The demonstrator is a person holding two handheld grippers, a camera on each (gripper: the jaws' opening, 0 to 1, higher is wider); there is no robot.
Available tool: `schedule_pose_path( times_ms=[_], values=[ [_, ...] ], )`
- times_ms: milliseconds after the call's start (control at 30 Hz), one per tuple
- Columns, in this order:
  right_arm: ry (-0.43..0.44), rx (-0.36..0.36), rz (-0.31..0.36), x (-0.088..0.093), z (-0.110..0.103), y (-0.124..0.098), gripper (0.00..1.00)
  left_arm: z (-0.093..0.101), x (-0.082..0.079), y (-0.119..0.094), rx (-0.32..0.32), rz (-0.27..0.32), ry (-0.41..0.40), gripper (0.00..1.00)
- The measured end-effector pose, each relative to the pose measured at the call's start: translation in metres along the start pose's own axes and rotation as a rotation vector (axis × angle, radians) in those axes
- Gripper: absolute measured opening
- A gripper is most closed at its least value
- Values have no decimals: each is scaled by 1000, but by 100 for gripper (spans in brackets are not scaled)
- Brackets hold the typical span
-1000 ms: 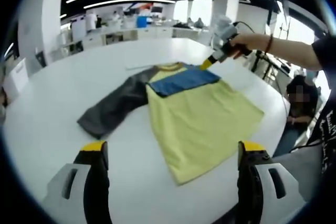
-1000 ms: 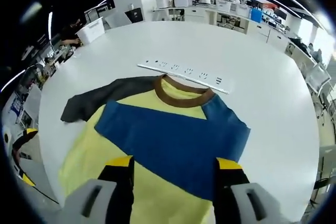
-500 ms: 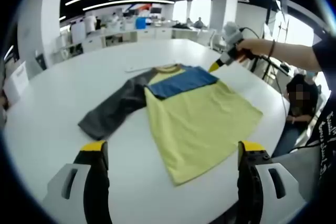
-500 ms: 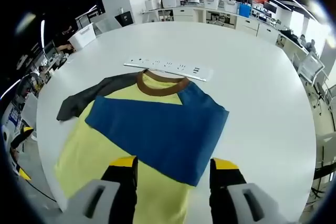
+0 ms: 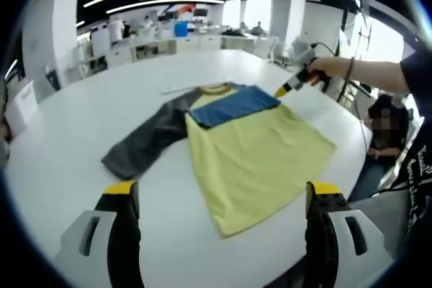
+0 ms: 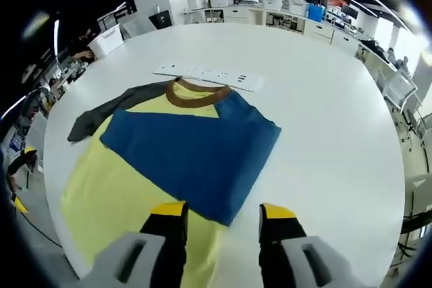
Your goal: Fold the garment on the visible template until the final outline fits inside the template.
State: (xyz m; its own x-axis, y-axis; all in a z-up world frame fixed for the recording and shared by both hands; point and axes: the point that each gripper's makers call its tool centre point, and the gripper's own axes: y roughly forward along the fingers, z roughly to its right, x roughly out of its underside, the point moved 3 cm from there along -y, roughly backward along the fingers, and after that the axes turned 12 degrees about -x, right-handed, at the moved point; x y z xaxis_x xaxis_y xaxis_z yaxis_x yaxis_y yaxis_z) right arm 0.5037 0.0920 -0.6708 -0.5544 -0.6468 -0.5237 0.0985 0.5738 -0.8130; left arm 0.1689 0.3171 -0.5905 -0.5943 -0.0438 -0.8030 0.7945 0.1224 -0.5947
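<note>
A long-sleeved shirt lies flat on the white round table [image 5: 61, 133]. Its body is yellow [image 5: 256, 160] and its collar brown [image 6: 192, 96]. One blue sleeve [image 6: 189, 150] is folded across the chest, and the grey sleeve [image 5: 142, 143] stretches out to the side. My left gripper [image 5: 223, 197] hovers open near the hem end, well short of the cloth. A hand holds my right gripper [image 6: 223, 212] open and empty above the edge of the blue sleeve; in the left gripper view the right gripper [image 5: 287, 89] hangs just off the shirt's shoulder.
A white power strip [image 6: 206, 75] lies on the table just beyond the collar. A seated person [image 5: 385, 133] is at the table's right side. Desks, crates and other people stand far behind. Bare table [image 6: 324, 119] spreads out around the shirt.
The right gripper has drawn back from the blue sleeve toward the table's edge, its jaws slightly closer together. The shirt and the left gripper have stayed put.
</note>
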Motion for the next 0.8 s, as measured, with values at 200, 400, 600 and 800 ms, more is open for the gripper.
schedule_pose_path(
  times_ms=[200, 400, 600, 800],
  values=[
    [-12, -7, -21, 10, 3, 0, 31, -2, -2, 1, -2, 4, 3, 99],
    [-40, 5, -33, 16, 8, 4, 23, 1, -3, 0, 19, 7, -7, 99],
    [-58, -12, -38, 20, 7, 12, 18, 2, -11, -2, 26, 32, -18, 99],
    [-50, -31, -16, 18, 5, 16, 6, -1, -9, -3, 16, 21, -11, 99]
  ],
)
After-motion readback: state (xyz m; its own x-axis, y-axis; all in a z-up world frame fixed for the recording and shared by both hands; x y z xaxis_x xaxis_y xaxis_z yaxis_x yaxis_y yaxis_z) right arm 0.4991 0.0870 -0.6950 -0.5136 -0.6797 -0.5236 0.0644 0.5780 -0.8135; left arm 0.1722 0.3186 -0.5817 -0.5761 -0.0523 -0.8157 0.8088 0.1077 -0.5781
